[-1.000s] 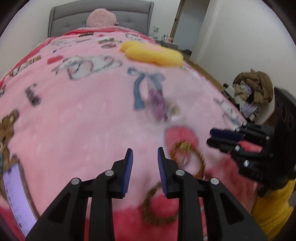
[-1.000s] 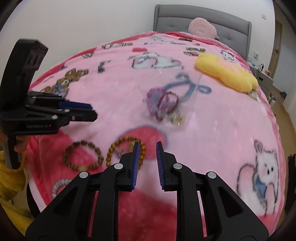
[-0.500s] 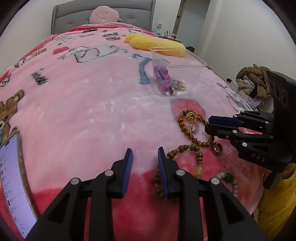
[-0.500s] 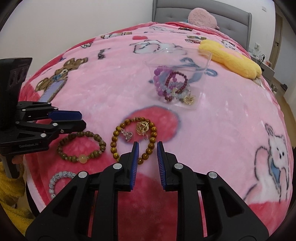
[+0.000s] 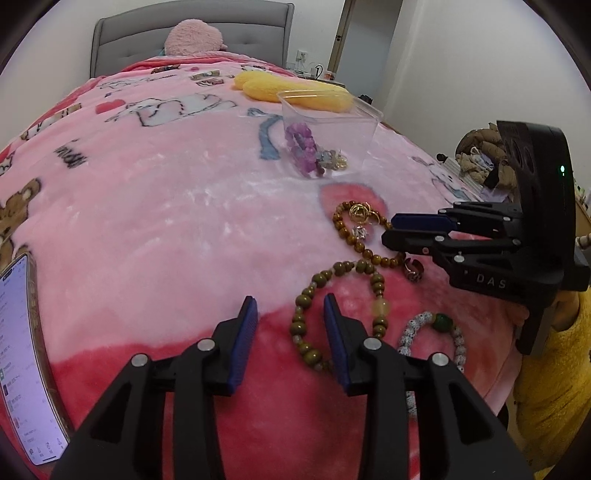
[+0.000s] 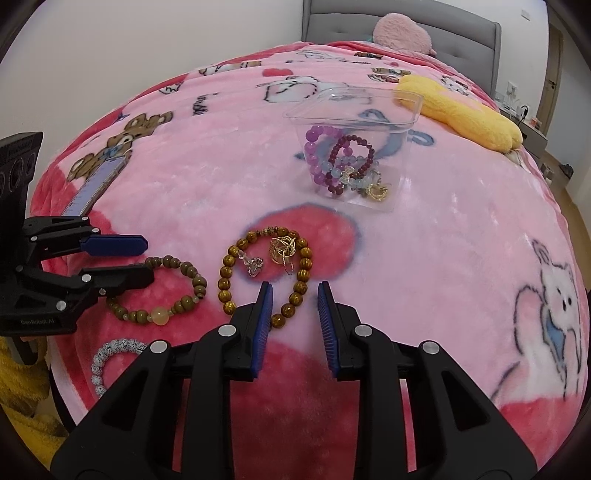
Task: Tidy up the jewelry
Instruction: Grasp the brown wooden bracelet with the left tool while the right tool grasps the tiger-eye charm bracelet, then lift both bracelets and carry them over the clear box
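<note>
Nearest in the left wrist view: left gripper (image 5: 290, 310), jaws parted and empty, low over the red edge of the pink blanket (image 5: 159, 206), straddling the near left arc of the olive bead bracelet (image 5: 306, 321). Just right of it, a white speckled bracelet (image 5: 436, 325) with a green bead, flat on the blanket. Beyond, the amber bead bracelet (image 5: 354, 236), a stretched loop with long axis running away toward the headboard, a gold charm (image 5: 360, 213) and a clear crystal piece (image 5: 360, 232) inside it, a small ring (image 5: 412, 267) beside its near end.

Right gripper (image 6: 295, 299), likewise open and holding nothing, poised over the near right arc of the amber bracelet. Its side-on tips (image 5: 397, 229) meet that loop's right side in the left view.

Farther up the bed, a clear plastic container (image 6: 402, 122), upright, mouth up, holding purple, maroon and pale blue bracelets and gold earrings. Past it, a yellow plush cushion (image 6: 465, 110), then a pink pillow (image 6: 402, 31) against a grey headboard (image 6: 465, 26). Phone (image 5: 22, 369) lit at the left blanket edge. White walls, open doorway (image 5: 365, 40), heap of brown clothing (image 5: 480, 151) off the right side.

Versus half a second back: both pairs of jaws spread wider, cameras closer to the beads; jewelry itself unmoved.
</note>
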`<state>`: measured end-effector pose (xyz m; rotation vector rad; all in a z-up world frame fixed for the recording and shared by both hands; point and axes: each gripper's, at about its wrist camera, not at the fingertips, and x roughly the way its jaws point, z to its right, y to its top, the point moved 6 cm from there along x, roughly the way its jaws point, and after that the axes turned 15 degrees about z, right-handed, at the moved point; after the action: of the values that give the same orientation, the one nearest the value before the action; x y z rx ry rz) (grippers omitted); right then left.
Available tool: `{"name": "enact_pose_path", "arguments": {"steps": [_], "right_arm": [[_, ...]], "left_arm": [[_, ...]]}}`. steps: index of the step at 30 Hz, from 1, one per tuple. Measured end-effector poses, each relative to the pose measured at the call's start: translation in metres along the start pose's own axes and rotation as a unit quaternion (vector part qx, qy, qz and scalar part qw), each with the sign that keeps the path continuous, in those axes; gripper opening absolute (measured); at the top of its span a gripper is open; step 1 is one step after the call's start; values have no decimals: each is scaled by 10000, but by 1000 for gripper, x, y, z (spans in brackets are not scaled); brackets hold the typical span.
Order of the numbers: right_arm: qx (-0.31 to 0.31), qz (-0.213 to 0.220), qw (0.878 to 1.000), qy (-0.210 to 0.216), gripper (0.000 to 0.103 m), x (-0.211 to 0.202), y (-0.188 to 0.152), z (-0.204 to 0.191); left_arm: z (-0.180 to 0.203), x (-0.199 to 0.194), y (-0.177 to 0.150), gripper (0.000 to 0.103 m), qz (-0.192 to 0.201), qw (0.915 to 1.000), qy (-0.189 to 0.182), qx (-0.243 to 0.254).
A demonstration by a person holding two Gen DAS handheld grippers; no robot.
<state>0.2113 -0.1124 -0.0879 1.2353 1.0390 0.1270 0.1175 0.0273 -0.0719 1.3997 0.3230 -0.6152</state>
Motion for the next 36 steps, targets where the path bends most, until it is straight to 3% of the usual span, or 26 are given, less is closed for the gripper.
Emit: {"name": "enact_pose_path", "arguments": {"steps": [6, 10, 12, 21, 36], "right_arm": [[-160, 6, 9999, -56, 15, 2, -3, -3], [-302, -4, 9994, -151, 9, 2, -4, -5], [-323, 8, 9993, -172, 8, 1, -4, -5], [-338, 316, 9989, -65, 8, -16, 13, -13], [-275, 1067, 9939, -106, 8, -58, 63, -12]], "left_arm": [[2, 2, -2, 33, -9, 10000, 47, 77], [0, 2, -3, 13, -45, 9998, 102, 134], [0, 2, -3, 10, -47, 9998, 105, 145], [5, -9, 13, 9, 224, 9997, -2, 54], [20, -29, 72, 9, 921, 9953, -285, 105]]}}
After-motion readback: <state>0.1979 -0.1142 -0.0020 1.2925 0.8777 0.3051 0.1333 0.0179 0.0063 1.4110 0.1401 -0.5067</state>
